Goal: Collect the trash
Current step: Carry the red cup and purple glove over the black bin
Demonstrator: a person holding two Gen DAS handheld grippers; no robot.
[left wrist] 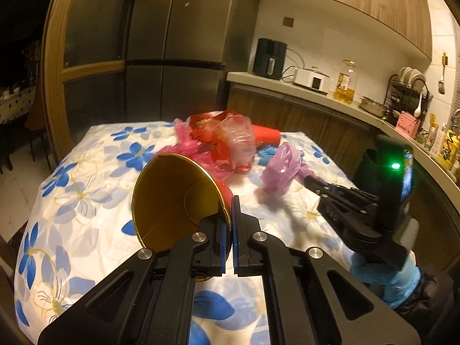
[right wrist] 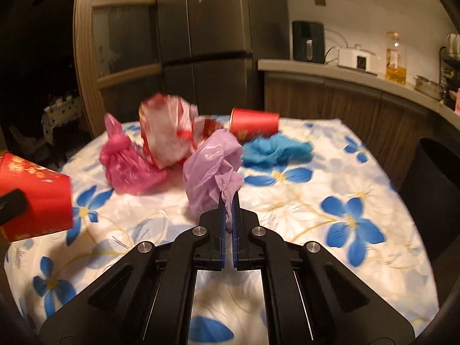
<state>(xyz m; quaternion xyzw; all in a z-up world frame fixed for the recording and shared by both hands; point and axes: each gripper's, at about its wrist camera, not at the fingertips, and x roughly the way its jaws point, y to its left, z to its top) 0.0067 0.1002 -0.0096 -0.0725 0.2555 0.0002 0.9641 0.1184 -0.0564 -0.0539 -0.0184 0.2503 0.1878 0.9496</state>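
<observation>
Lilac bag (right wrist: 211,169), no legible writing

I see the counter (right wrist: 302,201) under a white cloth with blue flowers, carrying at its far end a pink bag (right wrist: 126,169), a red-and-white bag (right wrist: 165,132), a toppled red cup (right wrist: 254,125) and, rightmost, blue crumpled plastic (right wrist: 276,149).

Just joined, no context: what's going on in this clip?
A person is clearing trash off a floral-cloth table with a hand-held gripper in each hand. The left hand-held gripper is shut on the rim of a red paper cup, gold inside, tilted on its side. The right hand-held gripper is shut on a crumpled lilac plastic bag. Still on the table: a pink bag, a red-and-white wrapper, another red cup and blue plastic.
</observation>
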